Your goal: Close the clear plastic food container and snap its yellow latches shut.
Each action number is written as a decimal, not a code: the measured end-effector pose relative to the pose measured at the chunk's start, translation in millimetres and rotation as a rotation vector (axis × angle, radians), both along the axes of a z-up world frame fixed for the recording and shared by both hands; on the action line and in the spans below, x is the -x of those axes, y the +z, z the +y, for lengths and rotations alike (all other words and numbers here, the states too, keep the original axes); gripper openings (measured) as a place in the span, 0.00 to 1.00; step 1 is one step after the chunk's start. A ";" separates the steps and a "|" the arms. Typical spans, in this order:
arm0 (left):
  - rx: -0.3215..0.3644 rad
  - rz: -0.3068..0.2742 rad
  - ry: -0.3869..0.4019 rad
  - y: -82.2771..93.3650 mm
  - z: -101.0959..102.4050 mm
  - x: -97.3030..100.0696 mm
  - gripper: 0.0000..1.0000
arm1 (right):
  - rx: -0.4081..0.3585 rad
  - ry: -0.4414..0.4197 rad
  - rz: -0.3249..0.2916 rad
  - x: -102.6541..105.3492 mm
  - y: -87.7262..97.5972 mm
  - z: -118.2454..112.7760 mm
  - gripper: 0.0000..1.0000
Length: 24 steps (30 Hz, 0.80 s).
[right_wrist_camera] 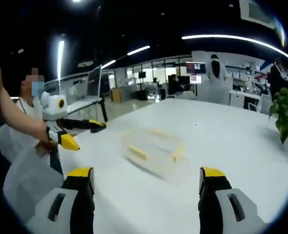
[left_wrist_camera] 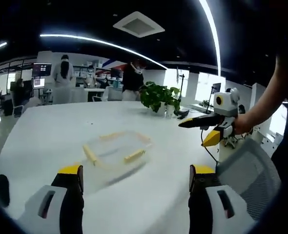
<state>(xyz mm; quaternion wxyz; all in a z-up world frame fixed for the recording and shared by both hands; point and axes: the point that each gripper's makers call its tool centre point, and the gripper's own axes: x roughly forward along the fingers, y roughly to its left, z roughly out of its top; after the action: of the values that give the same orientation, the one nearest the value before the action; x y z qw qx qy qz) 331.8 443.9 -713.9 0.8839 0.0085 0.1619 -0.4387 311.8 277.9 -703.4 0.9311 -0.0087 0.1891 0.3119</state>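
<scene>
Ahead of us the clear plastic food container [left_wrist_camera: 115,152] lies on the white table [left_wrist_camera: 46,136], roughly midway between our two grippers and touching neither. In the left gripper view it sits a little above and between that gripper's own jaws; its walls are almost see-through against the tabletop, and what marks it out are the yellow latches [left_wrist_camera: 134,156] along its edges. In the right gripper view the same container [right_wrist_camera: 154,146] is blurred, so we cannot tell whether the lid is seated or whether any latch is pressed down.

Our left gripper [left_wrist_camera: 136,178] has its yellow-tipped jaws spread wide, with nothing between them but bare table. Our right gripper [right_wrist_camera: 147,180] is likewise spread wide and holds nothing. Each comes into the other's view: the right gripper [left_wrist_camera: 206,130] enters the left gripper view from the right, held in a hand [left_wrist_camera: 241,124] above the table's far edge, its two yellow tips apart. The left gripper [right_wrist_camera: 83,134] shows at the left of the right gripper view, also held in a hand [right_wrist_camera: 45,145], jaws parted, beside the table's edge.

Beyond the container, a potted plant [left_wrist_camera: 158,97] stands on the far side of the table. Past it, people [left_wrist_camera: 63,73] stand among desks and monitors [right_wrist_camera: 195,67] in an open office, under long ceiling lights [left_wrist_camera: 100,44].
</scene>
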 end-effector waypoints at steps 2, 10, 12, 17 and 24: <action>-0.001 -0.007 -0.006 -0.6 0.4 5.5 0.88 | 0.005 -0.001 -0.005 3.8 2.3 -2.9 0.90; 0.020 0.010 0.029 0.5 9.9 15.3 0.89 | -0.001 -0.009 -0.002 19.8 7.2 -11.2 0.90; 0.026 0.014 0.041 2.1 13.1 18.7 0.89 | 0.002 -0.006 0.001 25.9 7.8 -12.6 0.90; 0.046 0.022 0.063 5.4 16.8 28.1 0.89 | -0.017 -0.028 -0.003 33.7 10.5 -19.6 0.90; 0.047 0.019 0.080 6.0 19.3 41.8 0.87 | -0.034 -0.046 -0.002 44.6 13.9 -25.1 0.89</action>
<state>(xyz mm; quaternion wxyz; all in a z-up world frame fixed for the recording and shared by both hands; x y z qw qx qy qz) 290.0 463.2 -707.9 0.8991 -0.0229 0.1602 -0.4068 267.1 252.8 -689.5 0.9382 0.0112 0.1831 0.2934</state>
